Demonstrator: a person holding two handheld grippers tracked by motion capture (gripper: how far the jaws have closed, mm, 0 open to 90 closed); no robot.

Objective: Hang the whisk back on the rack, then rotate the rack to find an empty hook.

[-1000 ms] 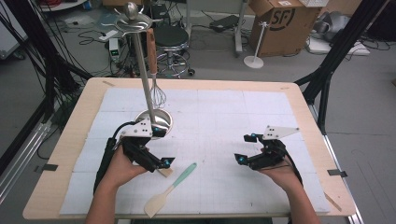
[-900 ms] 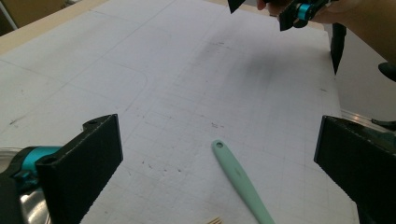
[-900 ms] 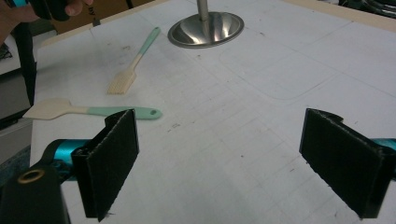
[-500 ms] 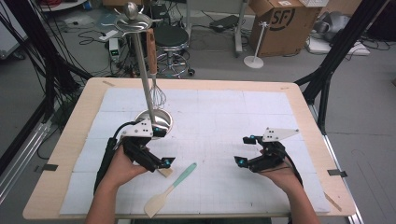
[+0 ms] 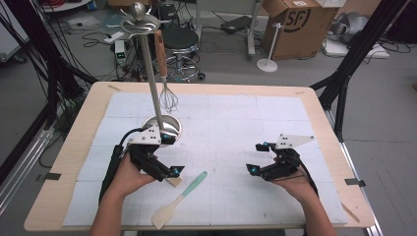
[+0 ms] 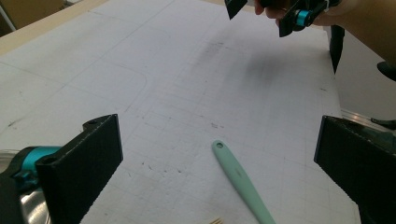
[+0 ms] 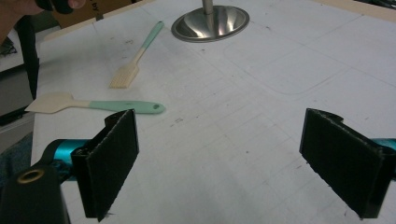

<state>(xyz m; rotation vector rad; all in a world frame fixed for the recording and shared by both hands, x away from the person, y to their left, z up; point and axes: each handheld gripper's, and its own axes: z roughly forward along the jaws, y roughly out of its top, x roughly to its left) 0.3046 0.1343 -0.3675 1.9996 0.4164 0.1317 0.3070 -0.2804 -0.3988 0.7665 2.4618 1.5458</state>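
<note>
Spatula first: from the high view it lies flat on the white mat near the front edge, mint handle pointing up and to the right, pale blade toward you. Your left gripper hangs just above and left of the handle, with a small pastry brush partly tucked under its tips. Your right gripper sits well apart on the other side, holding nothing. Behind the left hand stands a metal rack with a whisk hanging from it.

In the left gripper view the jaws stand wide apart and empty, and the spatula's handle runs up between them on the mat, its hanging hole at the far end. The bristle tips of the brush peek in at the bottom edge.

In the right gripper view those jaws are also spread wide with nothing in them. Beyond them lie the spatula and the brush, side by side but not touching, with the rack's base farther off.

You should find the spatula light. Its handle looks stiff and a little slick; the blade is probably soft and would bend. Take it across the handle's middle, where it is narrow and even.
</note>
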